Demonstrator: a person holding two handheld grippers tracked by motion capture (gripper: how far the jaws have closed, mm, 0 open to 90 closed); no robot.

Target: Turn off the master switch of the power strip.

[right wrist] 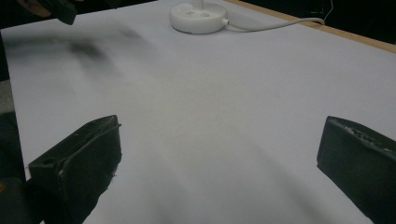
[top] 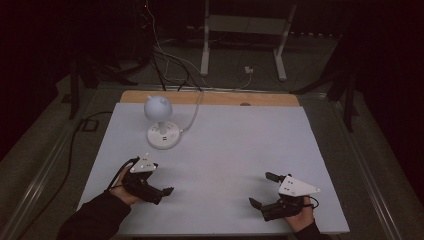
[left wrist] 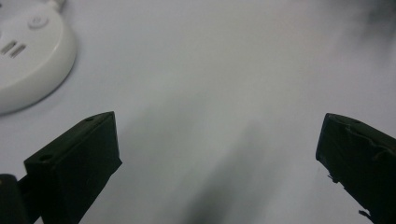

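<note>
- Desk lamp [top: 161, 125] far-left on the desk [top: 240, 140]: round white shade on a short stem, round base with buttons and ports, white cord [top: 192, 117] running off toward the back edge.
- Lamp base also caught top-left in the left gripper view [left wrist: 28, 51], near but apart from the jaws; seen far off at the top of the right gripper view [right wrist: 198, 17].
- Left gripper [top: 162, 192] low on the near-left of the desk, just in front of the lamp, jaws released wide, gripping nothing, bare desk surface between them.
- Right gripper [top: 265, 192] near-right, well apart from the lamp, jaws likewise spread wide and empty.
- Step judged: start of approach, lamp untouched, neither gripper in contact with anything.
- Next move likely calls for: swinging left gripper forward and left toward the base, lining up on a button or the stem, keeping clear of the cord.
- Right gripper probably free to steady the base; long reach across if so.
- Risk guess: light base sliding under a press.
</note>
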